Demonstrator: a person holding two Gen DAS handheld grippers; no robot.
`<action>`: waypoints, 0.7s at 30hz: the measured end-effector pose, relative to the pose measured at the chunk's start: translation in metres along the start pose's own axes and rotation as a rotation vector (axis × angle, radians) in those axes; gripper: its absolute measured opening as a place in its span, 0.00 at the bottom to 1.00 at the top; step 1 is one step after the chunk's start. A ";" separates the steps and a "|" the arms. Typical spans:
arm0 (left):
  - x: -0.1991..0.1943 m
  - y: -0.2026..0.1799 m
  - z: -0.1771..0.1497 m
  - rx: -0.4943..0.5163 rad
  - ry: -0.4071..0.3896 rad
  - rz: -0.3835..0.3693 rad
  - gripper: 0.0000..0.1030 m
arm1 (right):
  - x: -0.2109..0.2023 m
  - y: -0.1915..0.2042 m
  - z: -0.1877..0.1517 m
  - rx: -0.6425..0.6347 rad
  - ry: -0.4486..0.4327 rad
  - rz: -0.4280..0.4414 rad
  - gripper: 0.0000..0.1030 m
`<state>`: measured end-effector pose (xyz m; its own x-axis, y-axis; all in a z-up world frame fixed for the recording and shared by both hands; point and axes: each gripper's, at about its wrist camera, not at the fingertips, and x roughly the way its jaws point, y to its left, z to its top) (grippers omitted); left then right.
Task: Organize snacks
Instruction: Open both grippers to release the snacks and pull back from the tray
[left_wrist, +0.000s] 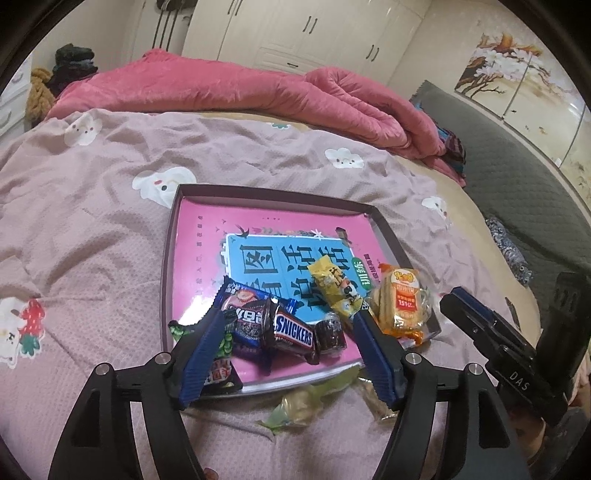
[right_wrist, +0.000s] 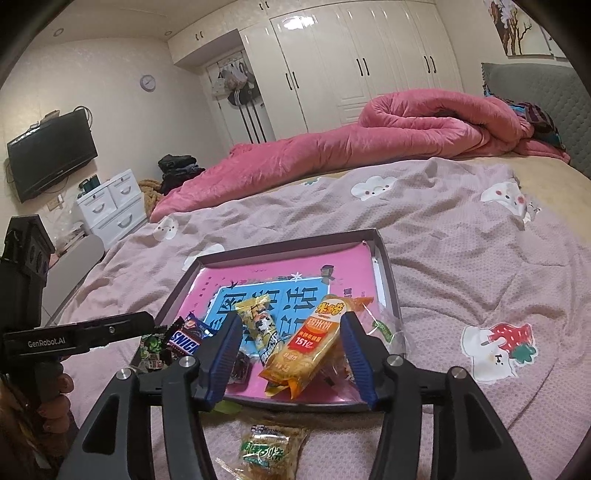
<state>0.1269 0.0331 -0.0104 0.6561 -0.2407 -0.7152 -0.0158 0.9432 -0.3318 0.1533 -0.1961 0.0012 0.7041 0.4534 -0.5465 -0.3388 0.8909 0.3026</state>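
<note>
Now both tools, left (left_wrist: 288, 317) and right (right_wrist: 290, 328), tilt down, spread, above the tray (left_wrist: 168, 258).

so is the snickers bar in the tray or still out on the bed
In the tray. The Snickers bar lies on the pink book lining it, among other wrapped snacks, inside the dark rim.

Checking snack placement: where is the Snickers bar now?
In the left wrist view, the Snickers bar lies in the tray's near end, between a blue cookie packet and a dark wrapped candy.
</note>
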 end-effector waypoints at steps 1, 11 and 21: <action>-0.001 0.000 -0.001 0.002 0.002 0.000 0.72 | -0.001 0.000 0.000 -0.002 0.000 0.002 0.55; -0.010 -0.003 -0.009 0.020 0.014 0.011 0.73 | -0.012 0.002 -0.003 0.019 0.019 0.019 0.60; -0.017 -0.006 -0.016 0.040 0.024 0.014 0.73 | -0.017 0.007 -0.013 0.031 0.077 0.042 0.63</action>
<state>0.1037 0.0278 -0.0056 0.6374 -0.2321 -0.7347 0.0057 0.9550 -0.2967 0.1309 -0.1977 0.0025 0.6388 0.4926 -0.5910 -0.3467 0.8700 0.3505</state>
